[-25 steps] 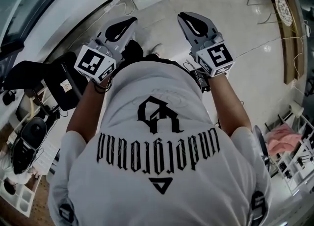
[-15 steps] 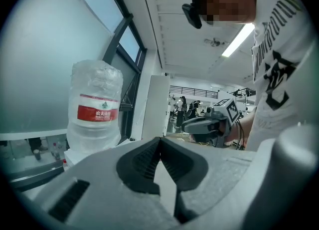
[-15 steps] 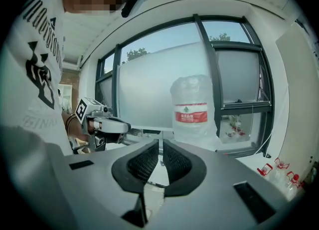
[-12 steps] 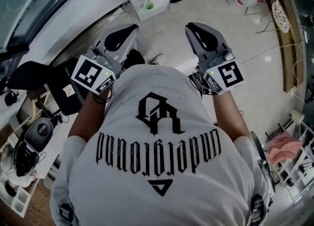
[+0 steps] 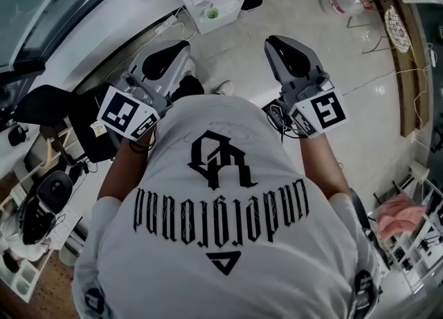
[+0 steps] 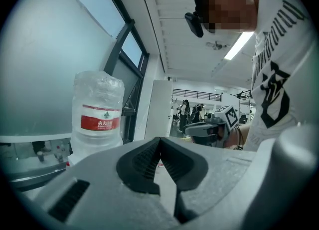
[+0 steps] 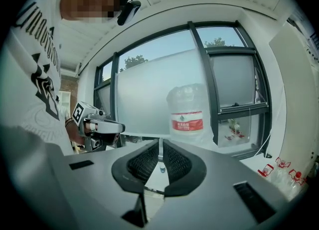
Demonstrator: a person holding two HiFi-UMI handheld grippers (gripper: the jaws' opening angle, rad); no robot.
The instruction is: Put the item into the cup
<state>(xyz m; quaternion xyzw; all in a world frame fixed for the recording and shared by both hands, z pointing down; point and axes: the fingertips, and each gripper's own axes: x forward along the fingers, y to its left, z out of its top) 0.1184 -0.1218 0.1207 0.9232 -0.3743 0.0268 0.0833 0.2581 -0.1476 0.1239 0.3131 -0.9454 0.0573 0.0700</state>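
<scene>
The left gripper (image 6: pixel 159 141) has its jaws pressed together on nothing. The right gripper (image 7: pixel 161 145) looks closed too, maybe with a thin slit. A big water bottle (image 6: pixel 98 112) stands in front.

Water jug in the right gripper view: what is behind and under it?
Behind the water jug is a frosted window. What it stands on is covered by the right gripper.

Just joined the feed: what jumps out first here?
The person's white shirt with black lettering fills the head view's lower half, the left gripper and right gripper held out beyond it over pale floor. Each gripper view shows a big red-labelled water jug by the window.
</scene>
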